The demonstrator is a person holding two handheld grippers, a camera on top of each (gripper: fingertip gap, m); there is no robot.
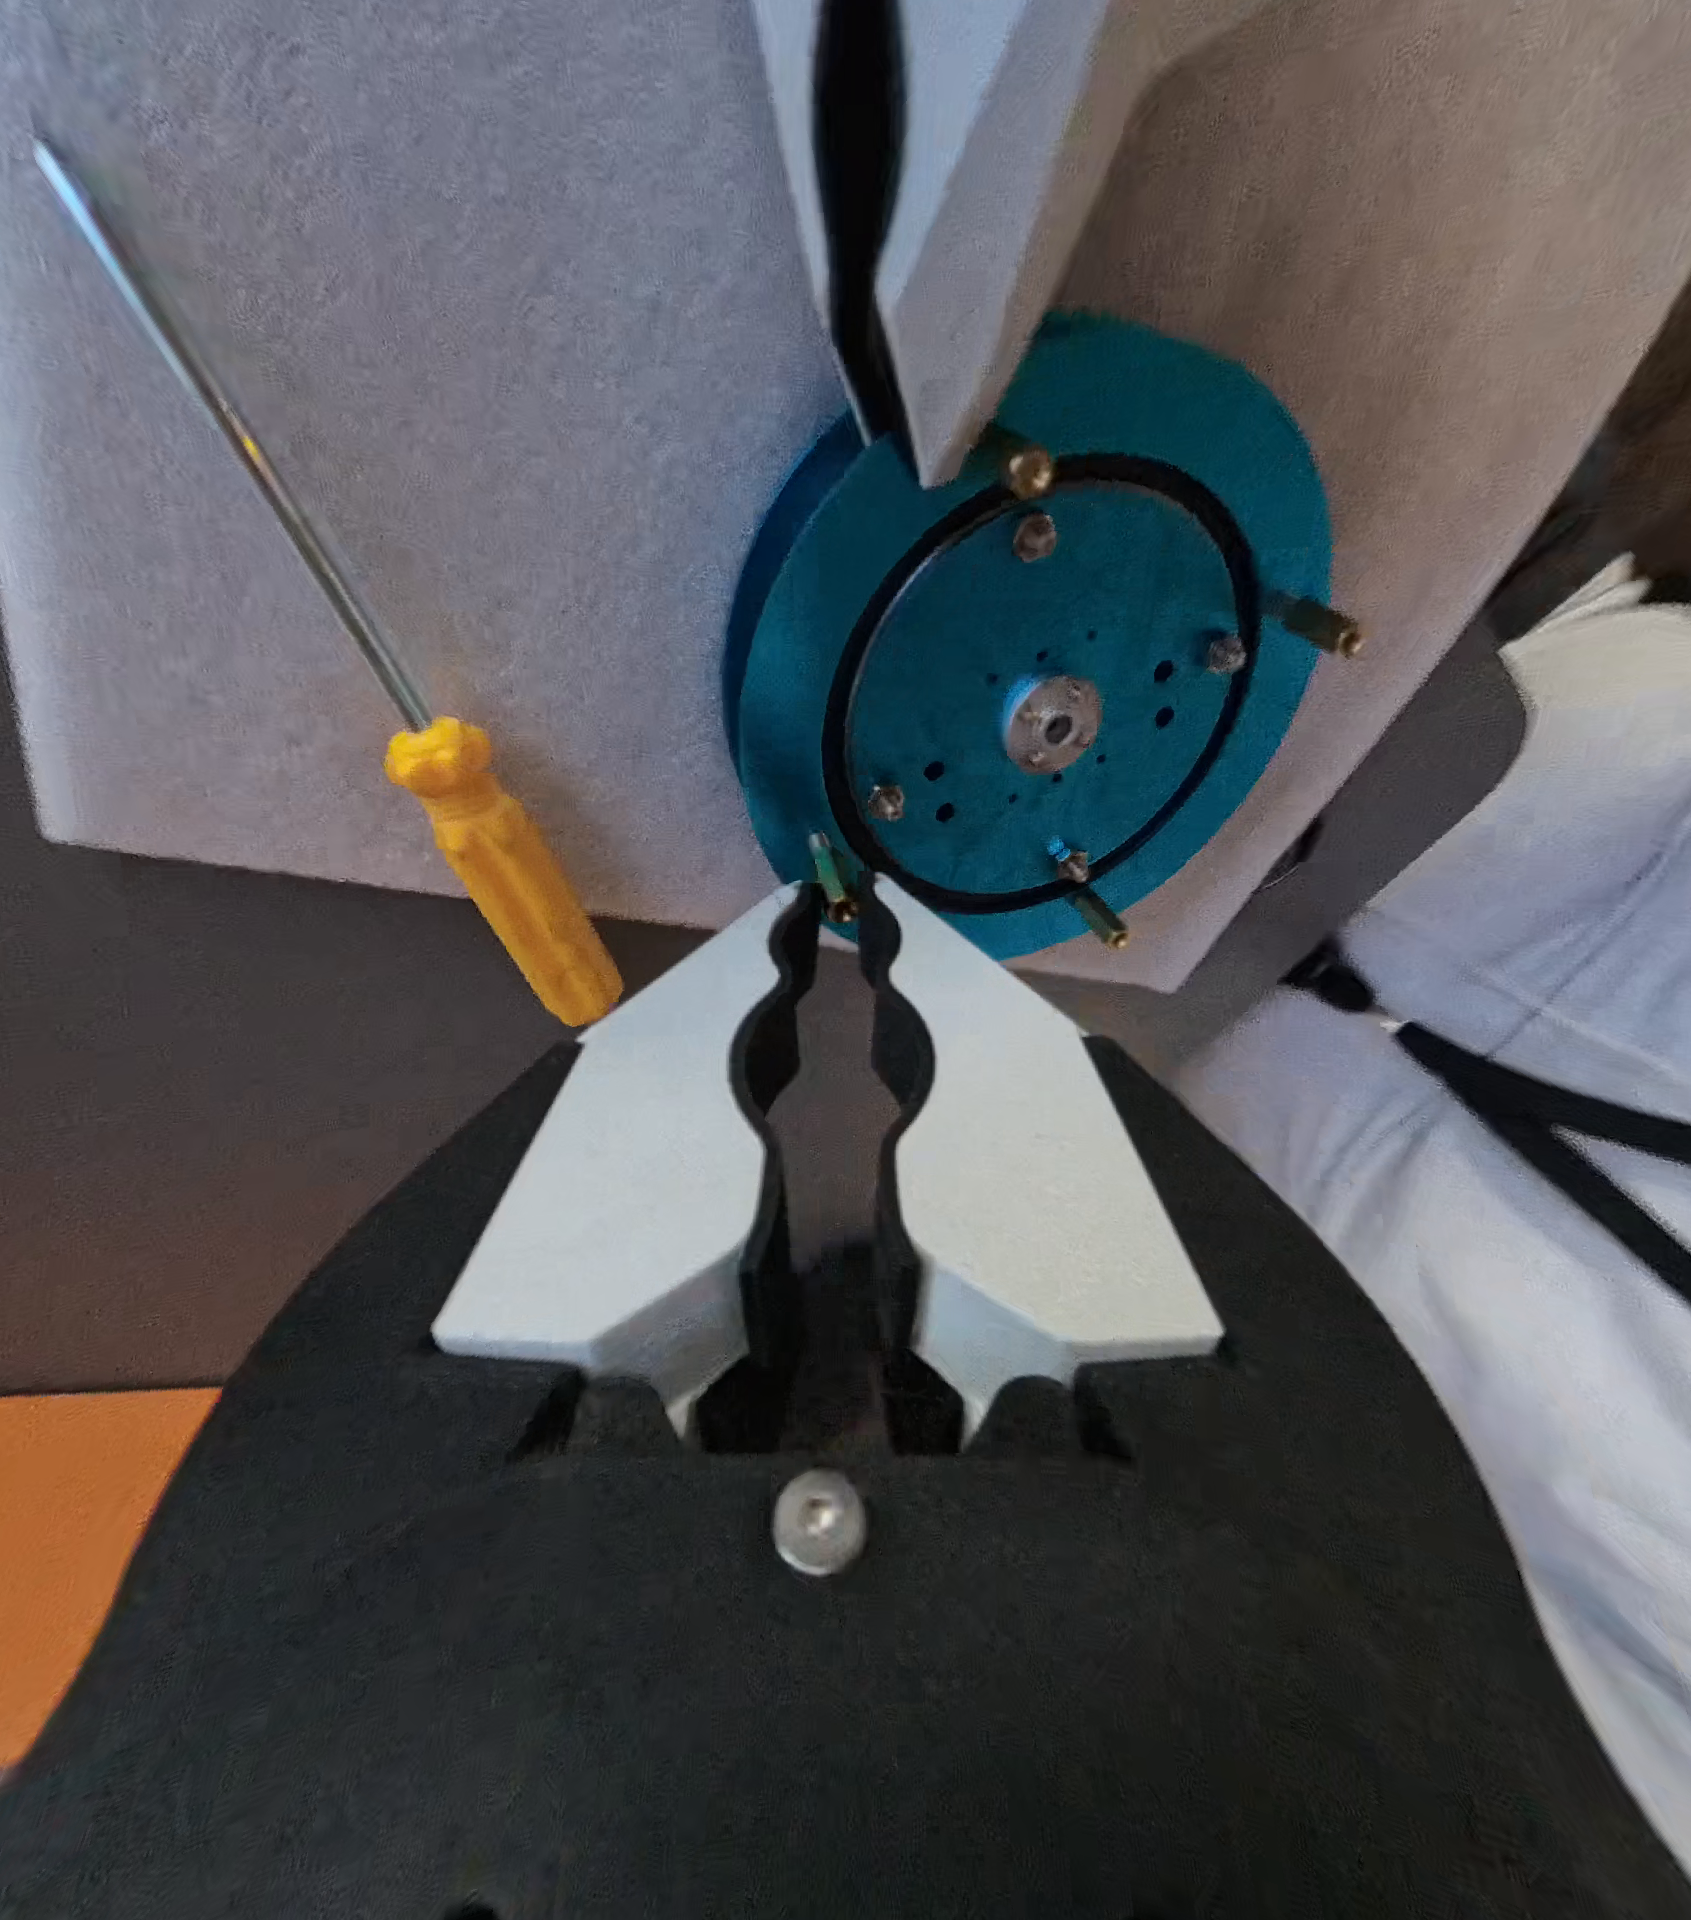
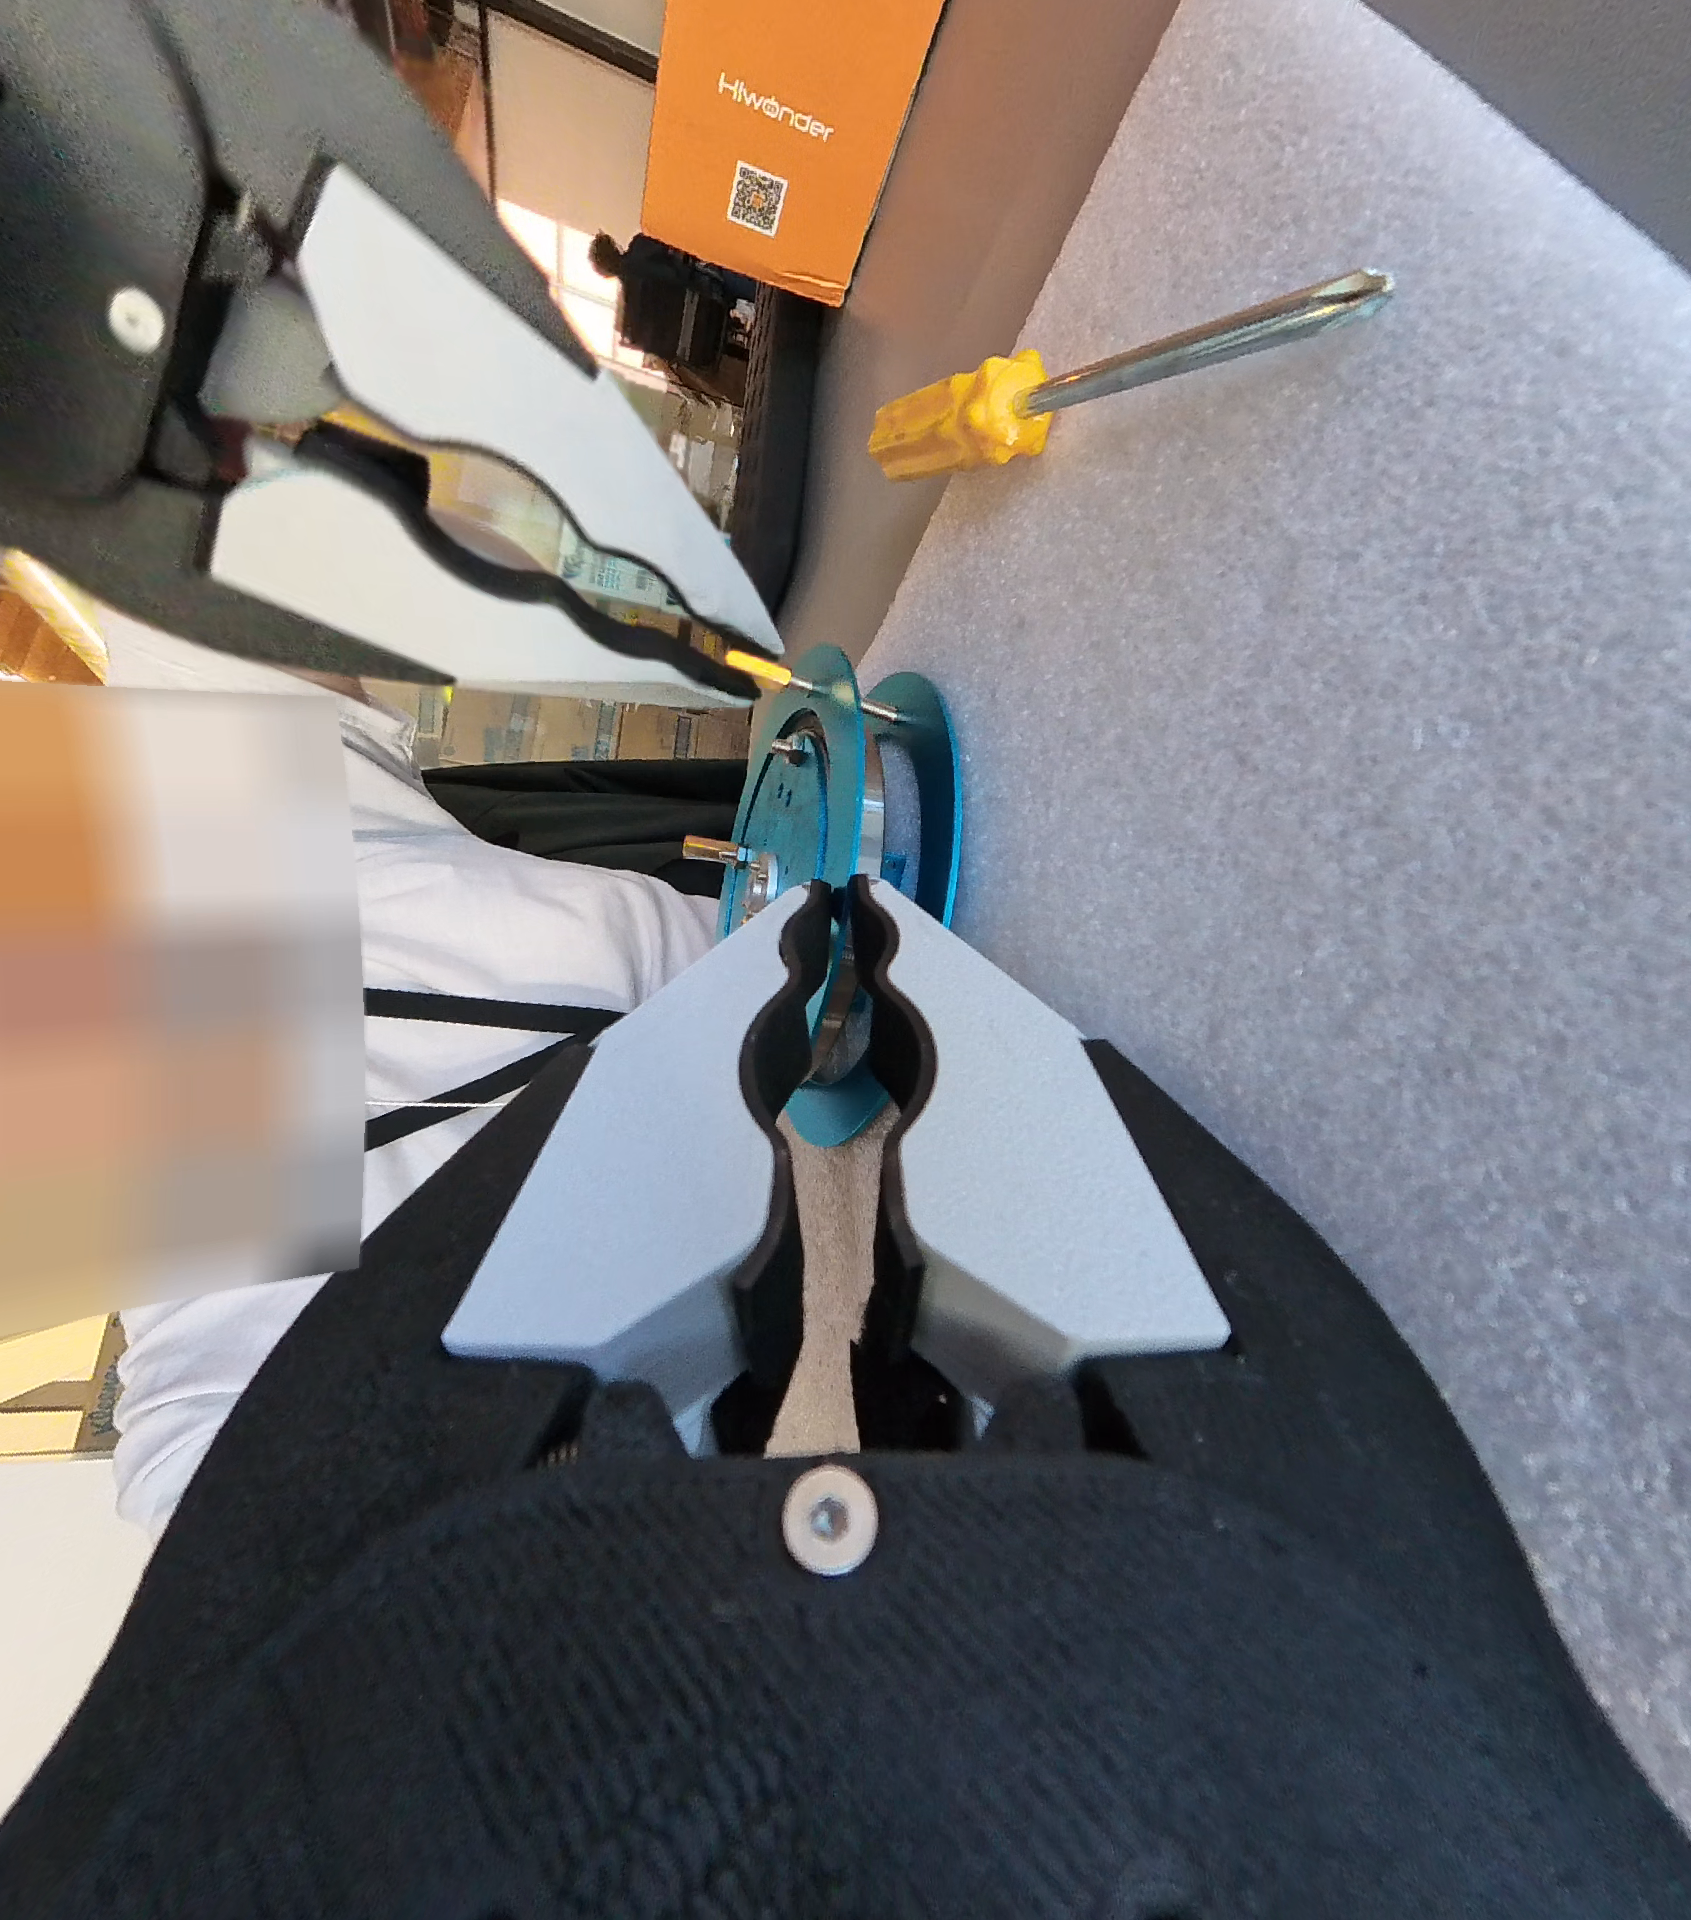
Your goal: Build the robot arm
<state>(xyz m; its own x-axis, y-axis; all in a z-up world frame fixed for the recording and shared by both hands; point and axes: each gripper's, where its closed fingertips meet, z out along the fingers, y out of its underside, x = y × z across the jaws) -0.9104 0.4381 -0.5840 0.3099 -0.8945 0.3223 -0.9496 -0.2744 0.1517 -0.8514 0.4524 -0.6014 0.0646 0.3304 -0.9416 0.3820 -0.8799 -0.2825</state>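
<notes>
In the left wrist view, the left gripper [image 1: 836, 899] is seen clenched on a brass standoff [image 1: 834, 883] at the edge of the blue disc assembly [image 1: 1028, 644], which lies on grey foam [image 1: 405, 416]; a yellow screwdriver [image 1: 498, 862] lies near.

In the right wrist view, the right gripper [image 2: 846, 894] is seen clamped on the disc rim.

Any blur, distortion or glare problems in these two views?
Left wrist view: fisheye bending at the edges, screwdriver shaft slightly smeared, blue disc sharp, light soft and even. Right wrist view: left claw motion-blurred, bright backlight behind it, right claw and disc edge sharp.
</notes>
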